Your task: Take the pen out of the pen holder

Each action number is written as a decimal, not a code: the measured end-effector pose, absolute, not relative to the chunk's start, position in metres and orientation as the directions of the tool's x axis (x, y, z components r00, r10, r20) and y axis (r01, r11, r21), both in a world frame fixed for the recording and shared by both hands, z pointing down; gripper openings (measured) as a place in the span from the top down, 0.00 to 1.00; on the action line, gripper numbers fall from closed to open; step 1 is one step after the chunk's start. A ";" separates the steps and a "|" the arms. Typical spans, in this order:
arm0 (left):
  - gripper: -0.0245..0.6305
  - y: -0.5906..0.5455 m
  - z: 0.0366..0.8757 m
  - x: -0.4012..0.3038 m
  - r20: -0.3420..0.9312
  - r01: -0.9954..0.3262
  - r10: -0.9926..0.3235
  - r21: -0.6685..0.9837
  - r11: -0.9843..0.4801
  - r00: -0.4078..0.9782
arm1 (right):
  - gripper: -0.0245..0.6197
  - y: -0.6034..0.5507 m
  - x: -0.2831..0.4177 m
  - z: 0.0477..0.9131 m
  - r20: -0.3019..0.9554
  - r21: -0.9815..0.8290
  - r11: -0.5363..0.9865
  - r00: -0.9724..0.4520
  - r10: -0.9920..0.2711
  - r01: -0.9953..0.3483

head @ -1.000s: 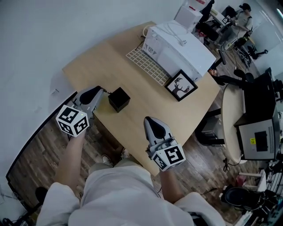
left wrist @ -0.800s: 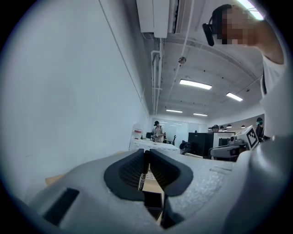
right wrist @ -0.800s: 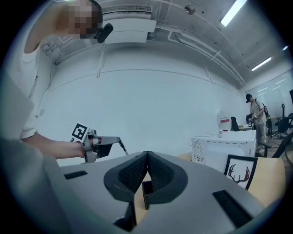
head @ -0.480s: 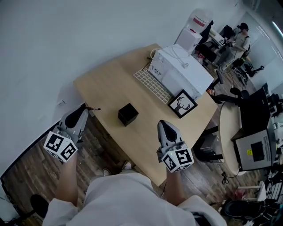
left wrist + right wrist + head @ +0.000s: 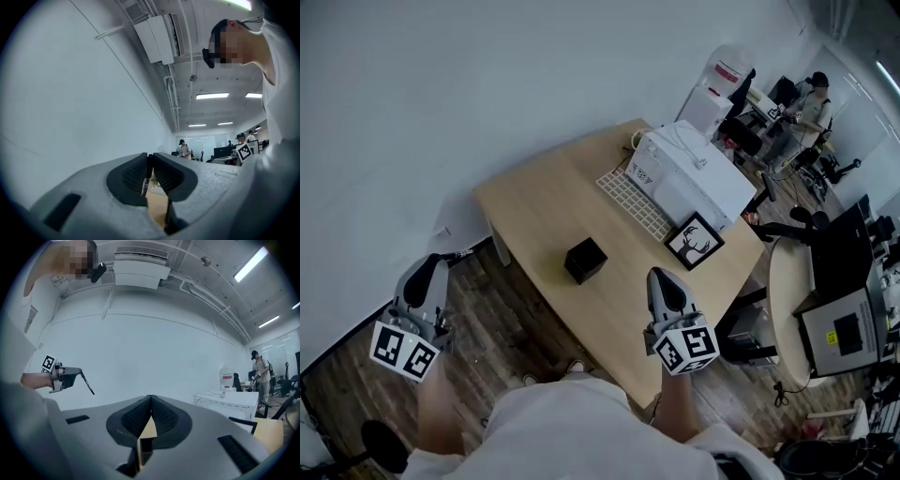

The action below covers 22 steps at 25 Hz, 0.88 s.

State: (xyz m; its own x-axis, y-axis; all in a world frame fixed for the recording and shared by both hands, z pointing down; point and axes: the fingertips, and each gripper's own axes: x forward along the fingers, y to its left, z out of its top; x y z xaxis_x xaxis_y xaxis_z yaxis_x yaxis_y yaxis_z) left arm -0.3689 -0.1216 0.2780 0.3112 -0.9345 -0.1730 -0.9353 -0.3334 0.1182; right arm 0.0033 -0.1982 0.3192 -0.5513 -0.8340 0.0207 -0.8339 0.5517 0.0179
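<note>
1. Pen (image 5: 87,382): thin, dark, straight, clamped in the left gripper (image 5: 441,258), beyond the table's (image 5: 534,202) left edge, above the floor (image 5: 516,319).
2. Black cube holder (image 5: 585,260) stands on the table, well apart.
3. Right gripper (image 5: 661,277): jaws together, empty.

In the left tool's (image 5: 149,159) grip the pen (image 5: 145,185) shows only as a thin sliver, its print unreadable. The pen holder's (image 5: 585,260) inside is too dark to tell.

Figure: one light wooden table (image 5: 534,202) carrying one black cube-shaped pen holder (image 5: 585,260), one white box-shaped machine (image 5: 698,178), one white gridded panel (image 5: 636,203) and one black-framed deer picture (image 5: 694,242). Two grey grippers: left gripper (image 5: 441,257), right gripper (image 5: 662,275). One thin dark pen (image 5: 87,383).
</note>
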 end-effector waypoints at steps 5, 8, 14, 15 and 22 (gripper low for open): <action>0.89 -0.090 0.278 -0.388 -0.183 -0.949 -0.950 0.143 -0.281 0.253 | 0.96 -0.191 0.004 0.313 0.009 0.028 0.538 -0.538 -0.843 -0.843; 0.89 -0.079 0.277 -0.394 -0.189 -0.954 -0.953 0.143 -0.263 0.234 | 0.96 -0.183 0.014 0.313 0.014 0.036 0.516 -0.515 -0.857 -0.856; 0.89 -0.068 0.280 -0.396 -0.187 -0.952 -0.954 0.153 -0.265 0.235 | 0.96 -0.167 0.029 0.322 0.023 0.006 0.468 -0.467 -0.884 -0.884; 0.89 -0.068 0.281 -0.395 -0.189 -0.950 -0.953 0.158 -0.268 0.237 | 0.96 -0.165 0.028 0.323 0.022 0.006 0.466 -0.466 -0.885 -0.885; 0.89 -0.064 0.285 -0.390 -0.198 -0.940 -0.943 0.164 -0.300 0.266 | 0.96 -0.151 0.022 0.325 0.027 0.012 0.470 -0.469 -0.883 -0.883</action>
State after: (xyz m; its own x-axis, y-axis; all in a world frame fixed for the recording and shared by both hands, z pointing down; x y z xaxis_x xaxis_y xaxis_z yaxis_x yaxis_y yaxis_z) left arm -0.3900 -0.0640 0.2845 0.2662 -0.9434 -0.1978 -0.9399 -0.2995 0.1638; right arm 0.0223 -0.1510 0.3254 -0.4693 -0.8826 0.0270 -0.8827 0.4697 0.0123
